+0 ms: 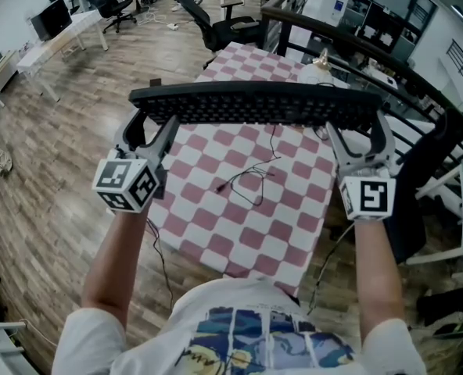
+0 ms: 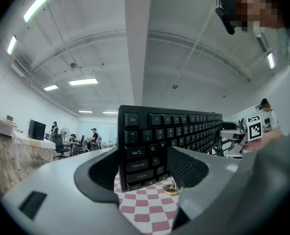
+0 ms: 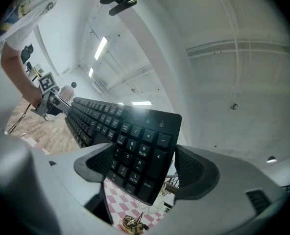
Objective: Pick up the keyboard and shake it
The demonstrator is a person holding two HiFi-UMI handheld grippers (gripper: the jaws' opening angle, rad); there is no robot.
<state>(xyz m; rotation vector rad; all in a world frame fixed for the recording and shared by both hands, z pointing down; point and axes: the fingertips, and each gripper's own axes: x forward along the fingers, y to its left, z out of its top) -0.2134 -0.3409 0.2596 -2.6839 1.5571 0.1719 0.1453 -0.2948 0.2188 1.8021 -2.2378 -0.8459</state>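
Observation:
A black keyboard (image 1: 255, 105) hangs in the air above the pink-and-white checked table (image 1: 216, 233), held level by both ends. My left gripper (image 1: 152, 135) is shut on its left end, where the Esc and Tab keys (image 2: 140, 148) stand between the jaws. My right gripper (image 1: 357, 143) is shut on its right end, the number pad (image 3: 137, 155) clamped between the jaws. The keyboard's cable (image 1: 251, 180) trails down onto the tablecloth.
A small round metal object (image 2: 170, 189) lies on the cloth under the keyboard. Black railing (image 1: 388, 61) runs behind the table at the right. Office chairs (image 1: 216, 26) and desks (image 1: 52, 41) stand on the wooden floor beyond.

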